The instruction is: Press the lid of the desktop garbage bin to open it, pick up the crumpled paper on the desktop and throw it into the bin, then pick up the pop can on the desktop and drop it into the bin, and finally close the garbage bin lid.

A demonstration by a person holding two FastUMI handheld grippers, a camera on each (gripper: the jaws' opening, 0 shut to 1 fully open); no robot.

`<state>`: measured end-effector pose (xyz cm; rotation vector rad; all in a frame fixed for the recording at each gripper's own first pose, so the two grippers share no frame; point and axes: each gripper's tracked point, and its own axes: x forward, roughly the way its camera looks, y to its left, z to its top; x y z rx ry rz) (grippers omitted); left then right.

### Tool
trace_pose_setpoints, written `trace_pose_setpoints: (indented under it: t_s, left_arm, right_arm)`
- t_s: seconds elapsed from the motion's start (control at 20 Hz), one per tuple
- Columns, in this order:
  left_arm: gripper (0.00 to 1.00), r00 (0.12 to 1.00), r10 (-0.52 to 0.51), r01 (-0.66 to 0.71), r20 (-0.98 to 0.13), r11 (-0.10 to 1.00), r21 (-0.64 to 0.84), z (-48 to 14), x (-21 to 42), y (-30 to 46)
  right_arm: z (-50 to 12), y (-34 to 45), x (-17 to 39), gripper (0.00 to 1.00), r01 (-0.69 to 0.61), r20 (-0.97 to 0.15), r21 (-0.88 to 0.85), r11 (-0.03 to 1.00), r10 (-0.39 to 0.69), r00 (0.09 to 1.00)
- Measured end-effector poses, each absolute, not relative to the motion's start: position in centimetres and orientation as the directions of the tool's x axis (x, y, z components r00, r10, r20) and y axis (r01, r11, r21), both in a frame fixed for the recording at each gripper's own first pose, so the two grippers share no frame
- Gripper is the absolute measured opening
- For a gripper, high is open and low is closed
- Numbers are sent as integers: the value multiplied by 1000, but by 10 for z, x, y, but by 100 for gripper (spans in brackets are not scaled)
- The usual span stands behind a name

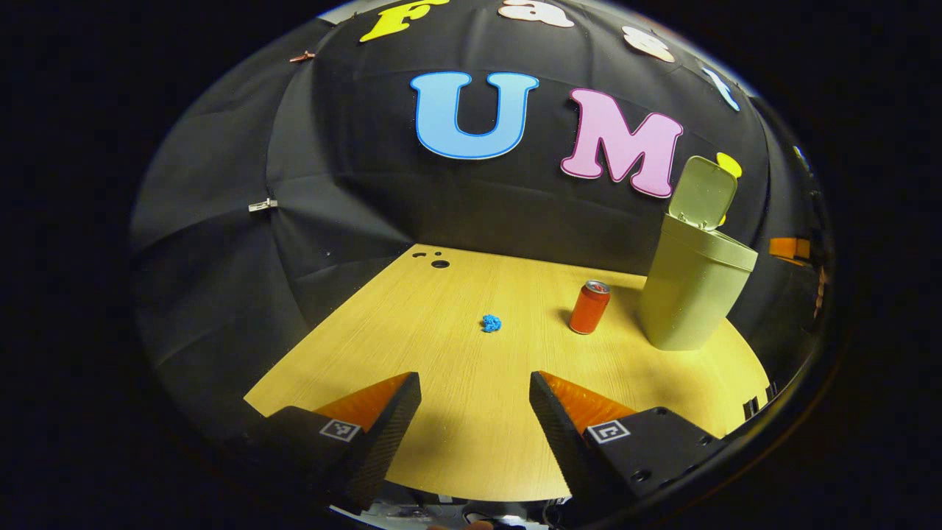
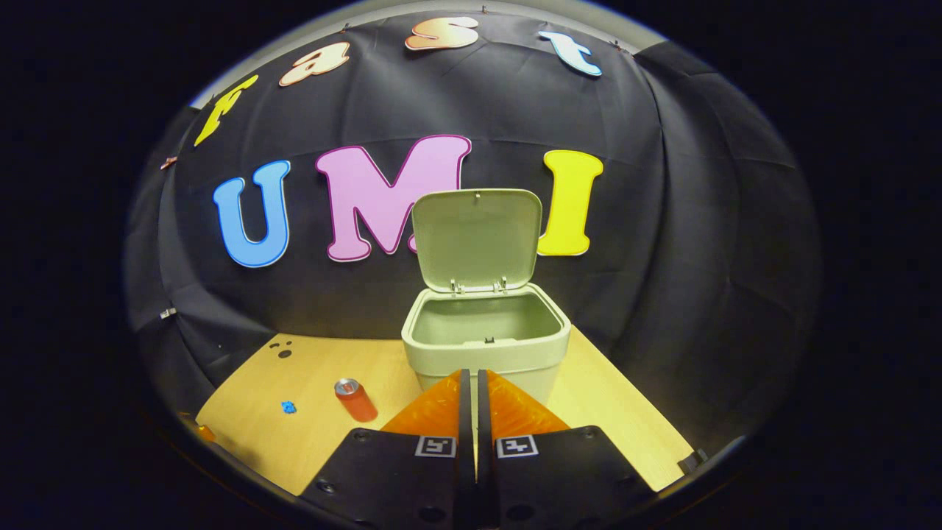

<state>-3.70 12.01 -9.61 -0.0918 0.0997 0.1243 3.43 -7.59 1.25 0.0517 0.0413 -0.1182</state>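
Paper left of can

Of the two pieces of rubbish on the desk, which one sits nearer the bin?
The orange pop can, standing upright just beside the open bin. The blue crumpled paper lies farther out, on the can's far side from the bin.

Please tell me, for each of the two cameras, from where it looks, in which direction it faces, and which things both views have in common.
Left gripper view: rides on the open left gripper, low over the light wooden tabletop, facing the small blue crumpled paper; its two fingers show below.
Right gripper view: rides on the shut right gripper, facing the pale green plastic bin and its raised lid; its fingers show below.
Both share the bin, paper, orange pop can and tabletop.
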Motion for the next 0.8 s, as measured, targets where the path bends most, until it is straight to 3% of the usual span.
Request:
trace_pose_setpoints:
  t_s: [0.25, 0.4, 0.5, 0.55, 0.7, 0.75, 0.8]
  left_arm:
    - [96, 988, 97, -108, -119, 990, -91, -95, -11, 123]
    - [98, 986, 95, -111, -137, 987, -116, -97, 11, 130]
    - [96, 983, 101, -123, -154, 982, -144, -100, 29, 136]
    - [98, 981, 104, -130, -164, 979, -158, -102, 39, 139]
    - [99, 977, 110, -142, -181, 974, -177, -105, 69, 147]
    - [96, 975, 106, -142, -195, 973, -183, -109, 77, 147]
    - [96, 973, 99, -139, -208, 972, -191, -113, 86, 146]
  right_arm:
    - [-17, -71, 18, 6, 119, -97, 53, 992, -113, 989]
    - [-35, -67, 9, 13, 107, -134, 49, 993, -100, 986]
    - [-48, -65, 6, 35, 98, -161, 35, 995, -91, 983]
    - [-54, -63, 4, 51, 92, -174, 30, 995, -86, 981]
    - [-74, -55, 1, 69, 72, -222, 42, 997, -61, 973]
    - [-81, -51, 0, 84, 60, -244, 51, 997, -46, 969]
    - [-87, -49, -1, 90, 58, -262, 55, 997, -41, 964]
